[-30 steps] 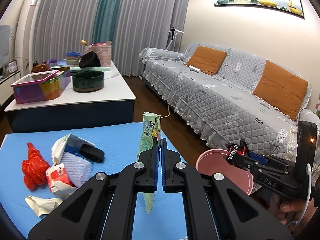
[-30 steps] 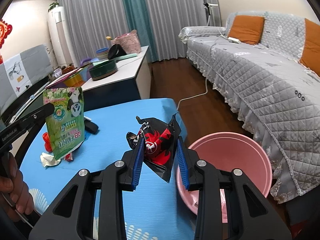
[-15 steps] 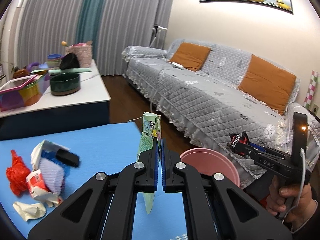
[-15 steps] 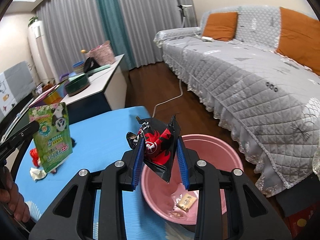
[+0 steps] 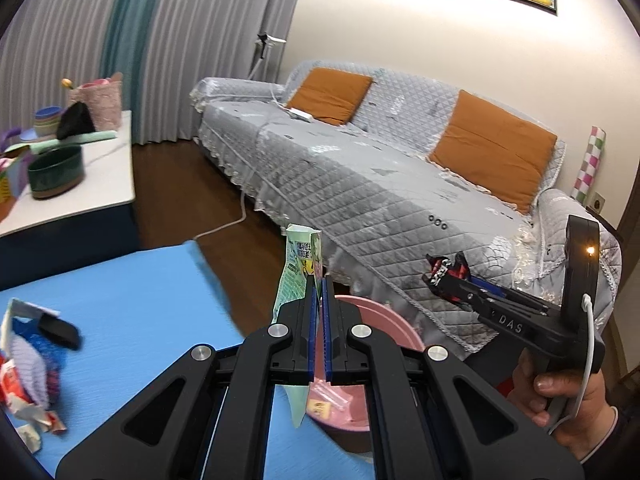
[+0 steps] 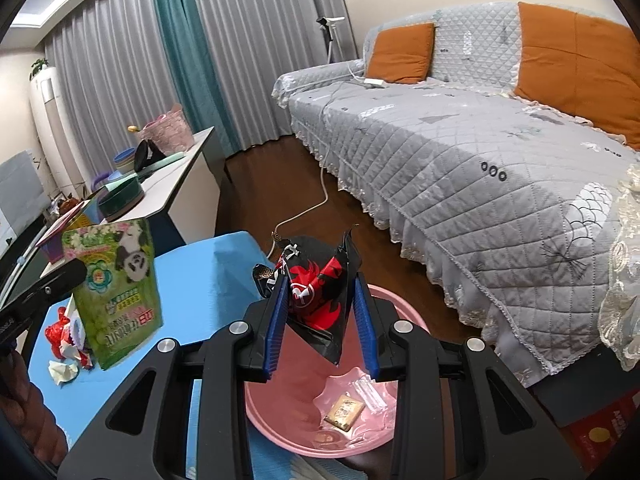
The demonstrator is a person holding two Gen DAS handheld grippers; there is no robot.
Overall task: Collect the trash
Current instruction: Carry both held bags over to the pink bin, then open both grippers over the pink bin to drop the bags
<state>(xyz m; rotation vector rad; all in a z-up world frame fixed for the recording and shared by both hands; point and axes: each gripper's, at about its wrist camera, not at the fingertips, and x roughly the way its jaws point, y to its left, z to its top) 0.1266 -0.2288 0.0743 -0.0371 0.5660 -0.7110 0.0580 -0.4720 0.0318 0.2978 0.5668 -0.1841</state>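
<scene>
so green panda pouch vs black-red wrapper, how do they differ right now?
Grip: the left gripper is pinched shut on the flat green pouch; the right gripper holds the bulkier black-red wrapper with jaws apart.
Shape: the pouch is smooth; the wrapper is crumpled and torn.
Place: the wrapper hangs over the pink basin; the pouch hangs nearer the blue table.
Both are held, not yet dropped.

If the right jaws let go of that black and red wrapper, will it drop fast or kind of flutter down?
Probably flutter. The black and red wrapper looks thin, crinkled and empty, so likely very light. It holds its creased shape between the jaws, so it seems crisp, not limp. It hangs over the pink basin, so it should land inside.
</scene>
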